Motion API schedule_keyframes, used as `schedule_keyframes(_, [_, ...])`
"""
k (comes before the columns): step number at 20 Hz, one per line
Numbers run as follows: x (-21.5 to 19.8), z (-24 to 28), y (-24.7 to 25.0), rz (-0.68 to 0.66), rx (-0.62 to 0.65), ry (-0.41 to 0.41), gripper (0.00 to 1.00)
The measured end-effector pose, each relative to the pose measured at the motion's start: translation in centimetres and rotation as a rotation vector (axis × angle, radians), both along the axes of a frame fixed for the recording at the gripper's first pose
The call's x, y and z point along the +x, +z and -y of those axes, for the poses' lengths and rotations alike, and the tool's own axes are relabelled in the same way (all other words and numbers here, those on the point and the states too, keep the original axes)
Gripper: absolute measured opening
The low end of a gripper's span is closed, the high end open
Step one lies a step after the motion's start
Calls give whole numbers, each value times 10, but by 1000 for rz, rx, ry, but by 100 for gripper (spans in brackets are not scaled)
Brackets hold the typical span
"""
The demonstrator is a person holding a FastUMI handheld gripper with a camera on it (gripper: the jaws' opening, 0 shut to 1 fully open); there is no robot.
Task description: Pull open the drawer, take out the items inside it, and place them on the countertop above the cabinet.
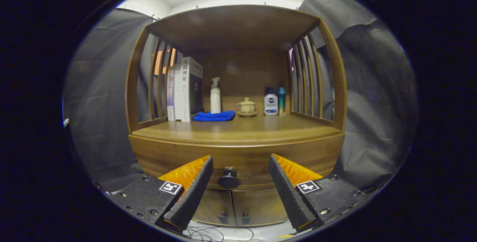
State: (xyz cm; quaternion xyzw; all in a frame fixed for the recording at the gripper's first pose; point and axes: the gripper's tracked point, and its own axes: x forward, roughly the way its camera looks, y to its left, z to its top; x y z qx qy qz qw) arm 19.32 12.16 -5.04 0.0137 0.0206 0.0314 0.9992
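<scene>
The wooden cabinet [238,148] stands straight ahead, its drawer [238,162] closed flush in the front panel, so whatever lies inside is hidden. The round dark drawer knob [228,178] sits at about 12 o'clock from the gripper [240,165], in the gap between the two fingers and a little beyond their tips, touching neither. The fingers are spread wide apart and hold nothing.

On the tabletop [238,130] above the drawer, running left to right along the back: a few upright books [184,89] at roughly 11 o'clock from the knob, leaning against the slatted left side. Just beside them a folded blue cloth [214,116] lies flat, with a white pump bottle [215,96] standing upright right behind it. Near 12 o'clock is a small lidded cup on a saucer [246,107]. At about 1 o'clock stand a white bottle with a dark cap [270,102] and, touching or just beside it, a slim teal bottle [281,100], close to the slatted right side.

Below the drawer, two lower cabinet doors [238,206] are shut, each with a small handle near the middle seam. Thin cables [208,232] lie on the floor at 6 o'clock.
</scene>
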Motion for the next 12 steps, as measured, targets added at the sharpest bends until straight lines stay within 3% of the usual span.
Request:
schedule_keyframes(6, [43, -19, -40, -51, -40, -12, 96])
schedule_keyframes(12, [59, -23, -61, -93, -41, -22, 76])
